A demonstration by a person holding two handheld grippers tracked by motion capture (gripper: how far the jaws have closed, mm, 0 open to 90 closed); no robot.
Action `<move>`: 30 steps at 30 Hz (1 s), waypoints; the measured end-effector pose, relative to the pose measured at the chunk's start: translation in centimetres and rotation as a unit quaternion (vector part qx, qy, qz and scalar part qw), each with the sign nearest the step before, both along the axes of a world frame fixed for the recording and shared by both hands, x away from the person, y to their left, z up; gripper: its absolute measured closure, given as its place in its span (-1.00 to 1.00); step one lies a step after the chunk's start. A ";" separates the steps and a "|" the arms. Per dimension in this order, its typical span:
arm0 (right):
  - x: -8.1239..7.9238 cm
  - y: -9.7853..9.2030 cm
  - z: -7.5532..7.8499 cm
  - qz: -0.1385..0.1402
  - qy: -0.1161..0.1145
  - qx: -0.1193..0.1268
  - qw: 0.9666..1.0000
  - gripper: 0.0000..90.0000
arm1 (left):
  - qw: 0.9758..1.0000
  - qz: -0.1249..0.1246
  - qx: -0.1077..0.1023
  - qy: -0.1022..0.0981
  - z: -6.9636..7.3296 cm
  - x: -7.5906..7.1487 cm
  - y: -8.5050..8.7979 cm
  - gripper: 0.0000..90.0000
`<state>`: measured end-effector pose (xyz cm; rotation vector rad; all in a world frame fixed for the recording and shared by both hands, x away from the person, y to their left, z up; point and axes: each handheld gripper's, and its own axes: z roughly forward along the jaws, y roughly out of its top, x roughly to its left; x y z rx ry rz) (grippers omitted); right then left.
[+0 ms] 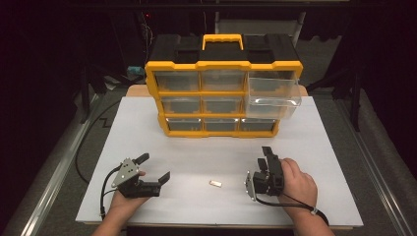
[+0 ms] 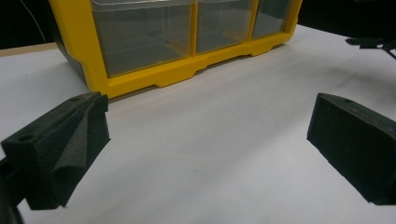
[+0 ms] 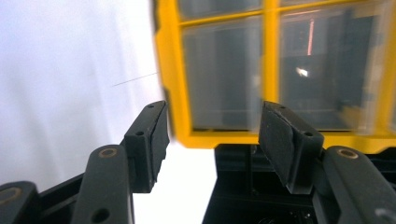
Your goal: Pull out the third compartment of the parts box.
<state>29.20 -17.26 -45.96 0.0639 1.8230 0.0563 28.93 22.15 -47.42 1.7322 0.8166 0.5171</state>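
Cabinet: a yellow-and-black drawer cabinet (image 1: 222,88) stands at twelve o'clock on the white table (image 1: 314,162), nine clear drawers in three rows.
Open drawer: the top-row drawer (image 1: 273,92) at two o'clock is pulled out; nothing can be made out inside it.
Small piece: a pale small piece (image 1: 215,184) lies at six o'clock, between the grippers.
Left gripper (image 1: 154,167): jaws spread wide, nothing between them, at seven o'clock.
Right gripper (image 1: 267,156): jaws partly apart, holding nothing, at five o'clock.

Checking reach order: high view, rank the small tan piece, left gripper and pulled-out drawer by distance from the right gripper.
1. small tan piece, just left of the right gripper.
2. pulled-out drawer, beyond it, top right of the organizer.
3. left gripper, far left.
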 end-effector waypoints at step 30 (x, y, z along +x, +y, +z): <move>-0.9 -2.0 -1.2 -0.003 0.063 0.004 0.998 -0.61 | 1.000 -0.003 0.000 0.007 0.0 -0.3 -0.3 -0.99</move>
